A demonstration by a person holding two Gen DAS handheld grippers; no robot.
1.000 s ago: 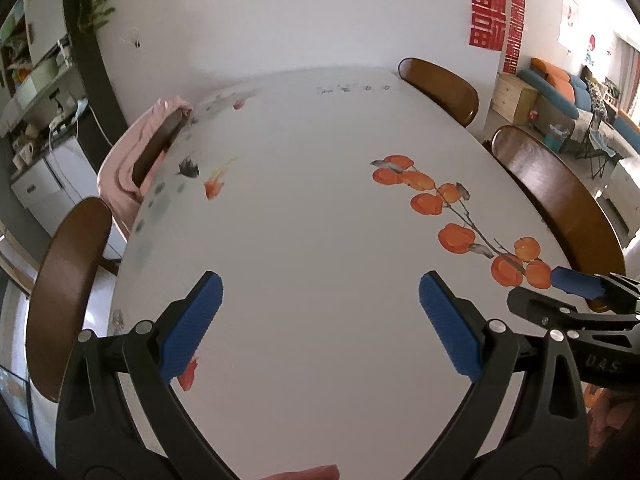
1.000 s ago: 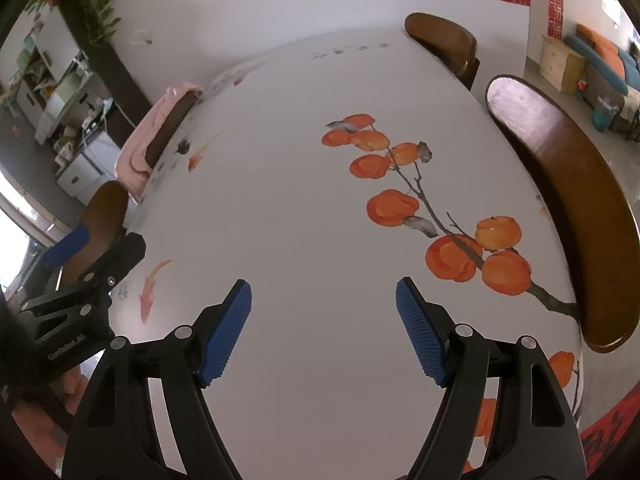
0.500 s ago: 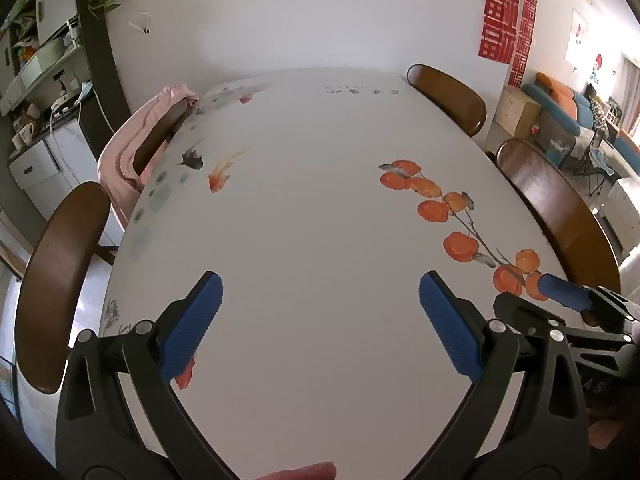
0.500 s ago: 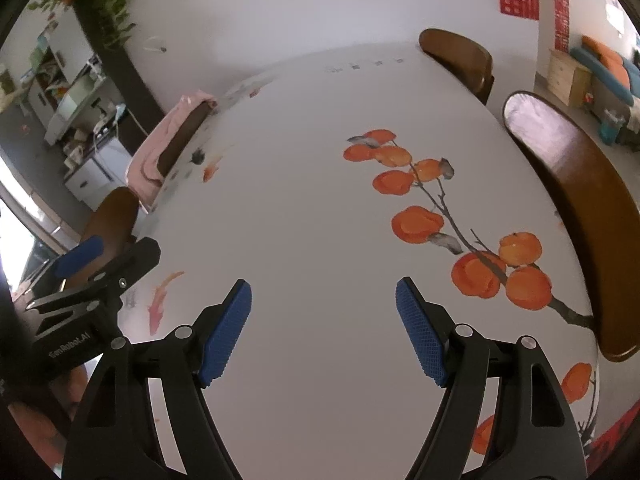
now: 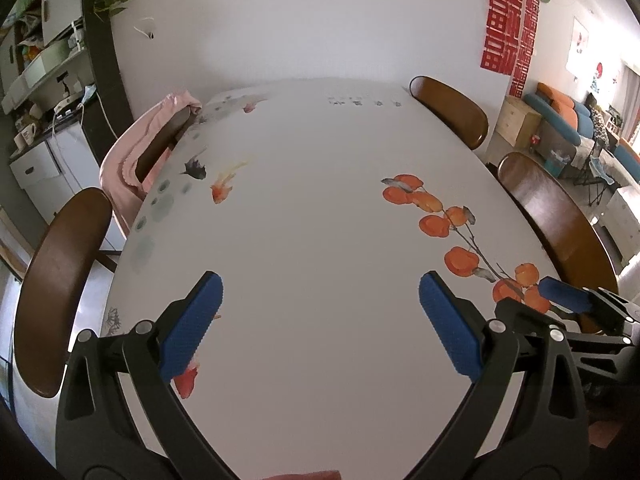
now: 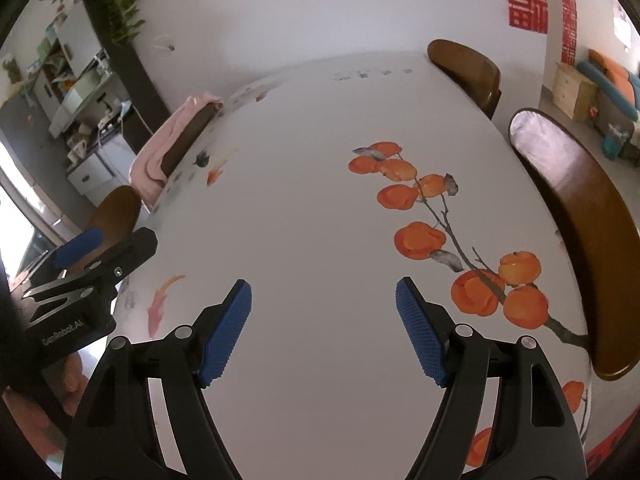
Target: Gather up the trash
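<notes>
A white table [image 5: 312, 208] printed with orange fruit [image 5: 434, 224] and goldfish [image 5: 222, 188] fills both my views, brown chairs [image 5: 448, 108] round it, one at upper left draped in pink cloth [image 5: 128, 160]. My left claw [image 5: 318, 328] and right claw [image 6: 323, 330] hang above it, both released, blue pads [image 6: 226, 332] wide apart, nothing between them. Only my left view shows the sofa [image 5: 560, 114] at far right; my right view shows shelves [image 6: 76, 92] at upper left. I see no trash in either view.
</notes>
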